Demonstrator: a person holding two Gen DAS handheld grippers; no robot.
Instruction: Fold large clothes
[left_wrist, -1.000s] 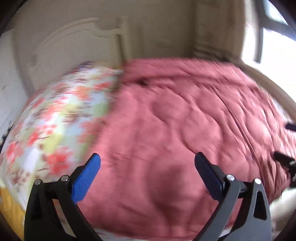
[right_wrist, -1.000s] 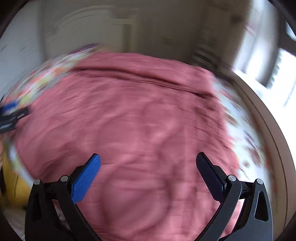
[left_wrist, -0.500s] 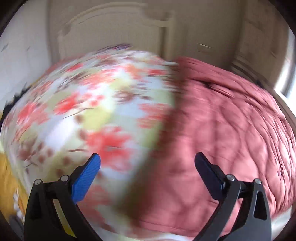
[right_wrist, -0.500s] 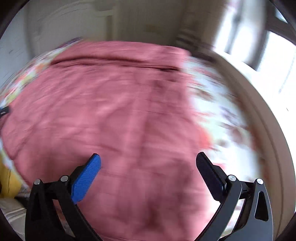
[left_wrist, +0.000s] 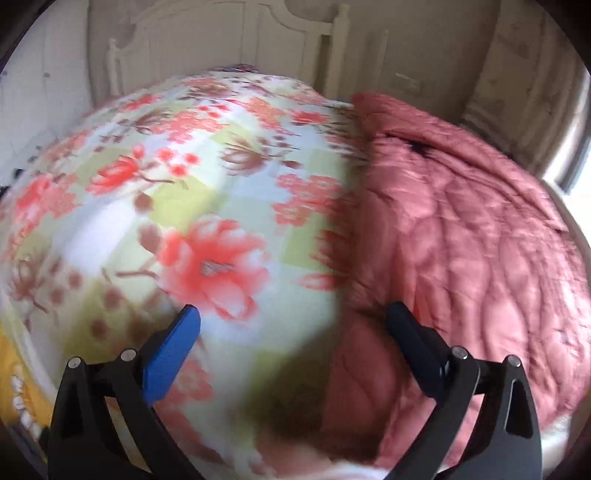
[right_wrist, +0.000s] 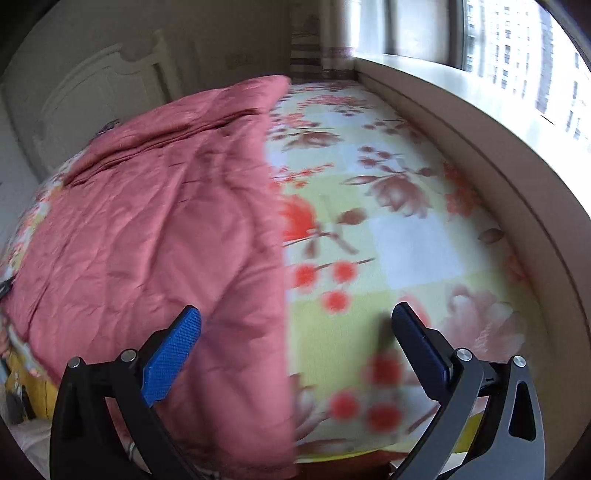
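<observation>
Nearest the left wrist camera, the left gripper (left_wrist: 291, 325) stands with its jaws spread wide and nothing between them, its blue-faced fingers (left_wrist: 170, 354) hovering over the bed. Beneath it, the edge of the pink quilted garment (left_wrist: 461, 251) runs up between the two fingers: the floral bedsheet (left_wrist: 177, 206) fills the left side of the view, the garment the right. The garment lies spread flat on the bed, its stitched panels puffed, with a dark seam line near its far end. A strip of yellow fabric (left_wrist: 14, 373) shows at the lower left edge of the bed. Beyond the sheet rises the cream carved headboard (left_wrist: 236, 37) against the wall.

In the right wrist view, the right gripper (right_wrist: 295, 328) is likewise wide open and empty, poised above the garment's other long edge. Here the pink quilted garment (right_wrist: 155, 236) covers the left half, hanging a little over the near end of the bed, and the floral bedsheet (right_wrist: 388, 229) lies bare to the right. Past the sheet runs a pale window ledge (right_wrist: 517, 155), and beyond it the bright window (right_wrist: 517, 44) with buildings outside. The headboard (right_wrist: 96, 96) stands at the far left. Both views are somewhat blurred.
</observation>
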